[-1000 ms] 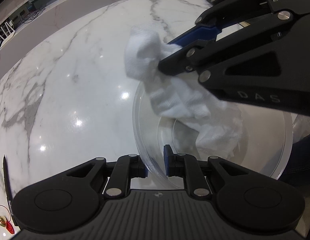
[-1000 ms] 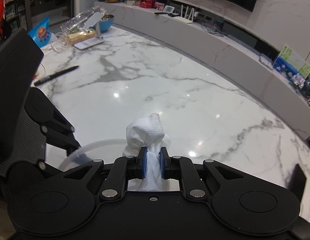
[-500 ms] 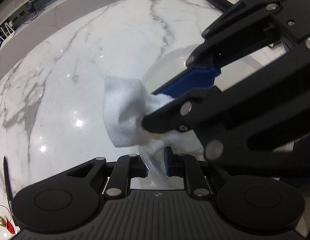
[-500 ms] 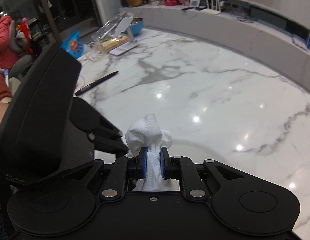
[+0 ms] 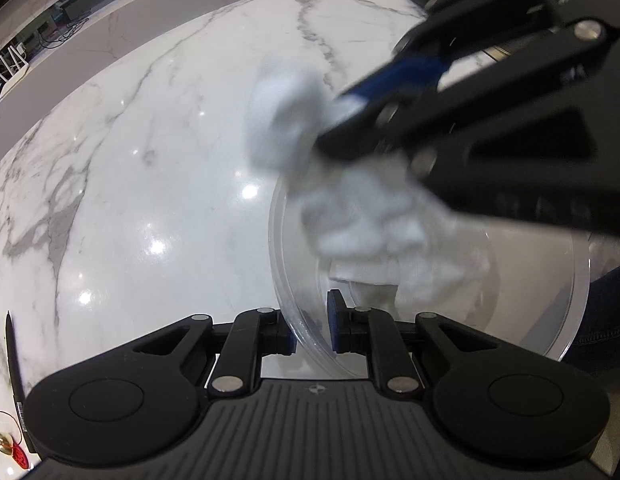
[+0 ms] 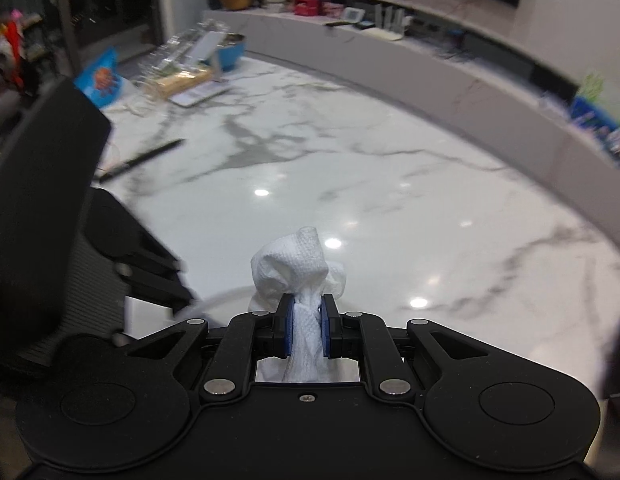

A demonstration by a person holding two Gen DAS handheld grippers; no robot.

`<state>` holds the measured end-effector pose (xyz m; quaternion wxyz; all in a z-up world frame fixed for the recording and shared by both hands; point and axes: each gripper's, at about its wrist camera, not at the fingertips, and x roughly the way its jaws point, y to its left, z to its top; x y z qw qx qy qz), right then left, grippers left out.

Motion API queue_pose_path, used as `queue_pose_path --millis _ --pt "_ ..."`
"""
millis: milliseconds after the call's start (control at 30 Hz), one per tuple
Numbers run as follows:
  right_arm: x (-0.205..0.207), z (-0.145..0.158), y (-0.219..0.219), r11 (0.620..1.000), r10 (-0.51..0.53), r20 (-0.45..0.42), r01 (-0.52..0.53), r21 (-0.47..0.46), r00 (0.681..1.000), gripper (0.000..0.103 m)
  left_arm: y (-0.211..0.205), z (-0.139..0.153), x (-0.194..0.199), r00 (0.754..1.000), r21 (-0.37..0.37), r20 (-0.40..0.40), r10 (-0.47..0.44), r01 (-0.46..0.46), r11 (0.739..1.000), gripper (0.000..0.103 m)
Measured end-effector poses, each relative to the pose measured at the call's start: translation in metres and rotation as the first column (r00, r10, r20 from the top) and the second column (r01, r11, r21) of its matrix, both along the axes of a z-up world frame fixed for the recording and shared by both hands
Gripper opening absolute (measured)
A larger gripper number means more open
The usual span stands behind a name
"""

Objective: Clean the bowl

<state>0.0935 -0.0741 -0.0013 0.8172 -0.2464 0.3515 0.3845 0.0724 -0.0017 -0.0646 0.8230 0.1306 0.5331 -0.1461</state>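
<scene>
Left gripper (image 5: 312,330) is pinching the near rim of the clear bowl (image 5: 581,280), holding it tilted over the marble top (image 5: 150,140), open side facing right. Right gripper (image 6: 306,330) is clamping a wad of white tissue (image 6: 298,256). Seen from the left wrist, it is coming in from upper right, tissue hanging into the bowl's hollow. Judgement: the wipe is turning on pushing down-left into that hollow; right hand is doing it, left is only bracing.

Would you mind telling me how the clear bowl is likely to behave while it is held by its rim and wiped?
The clear bowl looks thin-walled, so probably light. The left tongs pinch only its rim, so it may pivot under the paper towel. Its glossy surface could slip between the pads.
</scene>
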Motion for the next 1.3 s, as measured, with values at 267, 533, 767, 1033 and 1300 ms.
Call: queue_pose_path --millis 267,533,767,1033,1300 --pt "-0.004 0.002 -0.01 0.993 -0.034 0.104 0.045 -0.11 0.994 0.011 -0.005 0.003 -0.002 1.0 -0.002 0.0 0.001 -0.001 1.0 0.013" --pt "-0.009 0.003 -0.025 0.982 -0.038 0.095 0.054 -0.179 0.995 0.011 -0.037 0.021 -0.018 1.0 0.006 0.004 -0.01 0.01 1.0 0.013" --pt "-0.018 0.004 -0.034 0.971 -0.019 0.071 0.035 -0.237 0.997 0.011 -0.045 0.027 -0.026 1.0 0.005 0.006 -0.002 0.002 1.0 0.013" --pt "-0.033 0.002 -0.039 0.955 0.041 0.021 -0.033 -0.295 0.999 0.012 -0.058 0.035 -0.04 1.0 0.008 0.009 0.002 -0.002 1.0 0.013" --pt "-0.047 0.0 -0.038 0.944 0.117 -0.056 -0.129 -0.304 0.992 0.012 -0.063 0.043 -0.052 1.0 0.006 0.009 0.013 -0.013 1.0 0.013"
